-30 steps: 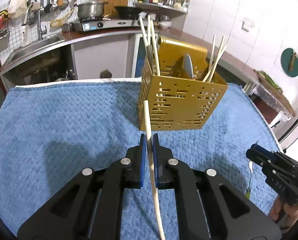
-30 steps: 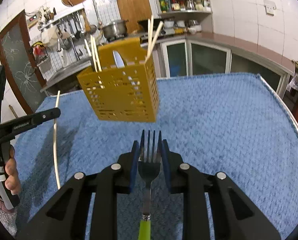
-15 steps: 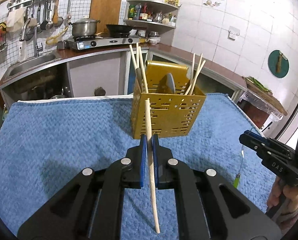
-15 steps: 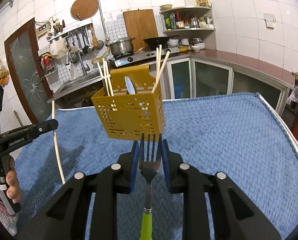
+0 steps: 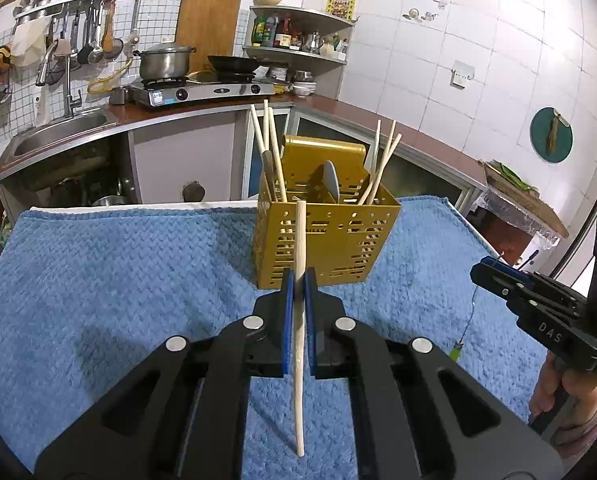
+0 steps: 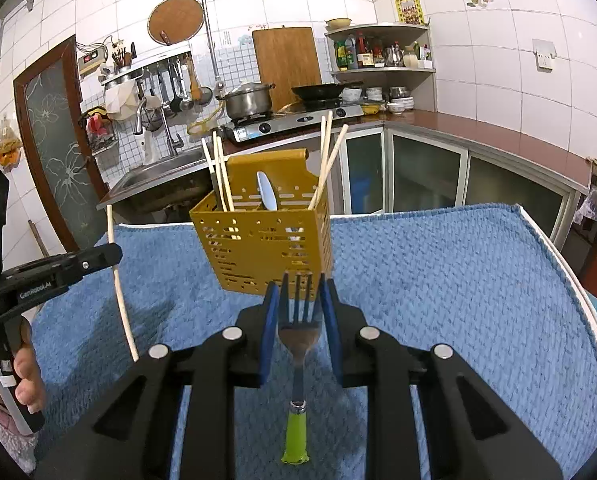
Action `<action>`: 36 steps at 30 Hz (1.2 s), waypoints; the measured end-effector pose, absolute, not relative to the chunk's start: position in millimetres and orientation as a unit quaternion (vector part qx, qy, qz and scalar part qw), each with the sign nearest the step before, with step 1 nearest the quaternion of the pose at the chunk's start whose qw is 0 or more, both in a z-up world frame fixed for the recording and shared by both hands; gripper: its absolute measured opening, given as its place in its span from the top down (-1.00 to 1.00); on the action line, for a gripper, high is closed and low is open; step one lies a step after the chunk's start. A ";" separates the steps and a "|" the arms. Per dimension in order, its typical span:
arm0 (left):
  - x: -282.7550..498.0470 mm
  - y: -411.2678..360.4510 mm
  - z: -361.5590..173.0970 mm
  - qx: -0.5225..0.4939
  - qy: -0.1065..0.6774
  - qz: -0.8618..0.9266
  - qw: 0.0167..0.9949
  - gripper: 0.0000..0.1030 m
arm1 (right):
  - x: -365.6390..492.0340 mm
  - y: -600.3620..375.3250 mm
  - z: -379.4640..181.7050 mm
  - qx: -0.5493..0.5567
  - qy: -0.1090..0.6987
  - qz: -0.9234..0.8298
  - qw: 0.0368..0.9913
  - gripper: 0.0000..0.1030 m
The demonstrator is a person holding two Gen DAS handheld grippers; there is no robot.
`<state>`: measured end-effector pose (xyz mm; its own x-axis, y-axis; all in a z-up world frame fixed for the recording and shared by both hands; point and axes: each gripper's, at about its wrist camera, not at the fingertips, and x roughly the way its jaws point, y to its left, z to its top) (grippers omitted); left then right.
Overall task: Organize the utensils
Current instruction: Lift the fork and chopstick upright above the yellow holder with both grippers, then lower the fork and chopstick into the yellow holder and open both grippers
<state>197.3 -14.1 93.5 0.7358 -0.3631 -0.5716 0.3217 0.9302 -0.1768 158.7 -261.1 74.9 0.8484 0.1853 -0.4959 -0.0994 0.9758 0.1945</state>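
Blue towel (image 5: 118, 280) below; chopstick (image 5: 299, 320) upright between left gripper's (image 5: 297, 280) pads

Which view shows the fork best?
Right wrist. The fork sits front-on between the right gripper's fingers, tines up, green handle hanging below. Left wrist shows only a thin sliver of its shaft and green handle tip under the right gripper.

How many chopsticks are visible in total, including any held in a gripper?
7. Three stand in the left compartment of the yellow utensil holder, three in its right compartment, and one chopstick is clamped in the left gripper. Shorter ones inside may be hidden.
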 end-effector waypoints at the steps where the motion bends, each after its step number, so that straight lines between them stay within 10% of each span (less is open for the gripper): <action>1: 198.6 -14.7 96.4 -0.036 0.312 -0.184 0.932 0.92 | 160.2 -260.3 77.9 0.080 0.264 0.073 0.958 0.56; 21: 272.3 -45.0 241.0 -0.005 0.222 -0.169 0.960 0.92 | 246.5 -255.2 244.5 0.022 0.180 0.066 0.981 0.56; 36: 344.4 -53.6 149.5 0.026 0.288 -0.151 0.945 0.92 | 317.8 -242.8 156.5 0.012 0.263 0.060 0.963 0.56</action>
<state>344.4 -53.6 149.5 0.7885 -0.2698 -0.5527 0.2999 0.9532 -0.0374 317.8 -242.8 156.5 0.8545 0.1229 -0.5048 -0.1098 0.9924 0.0558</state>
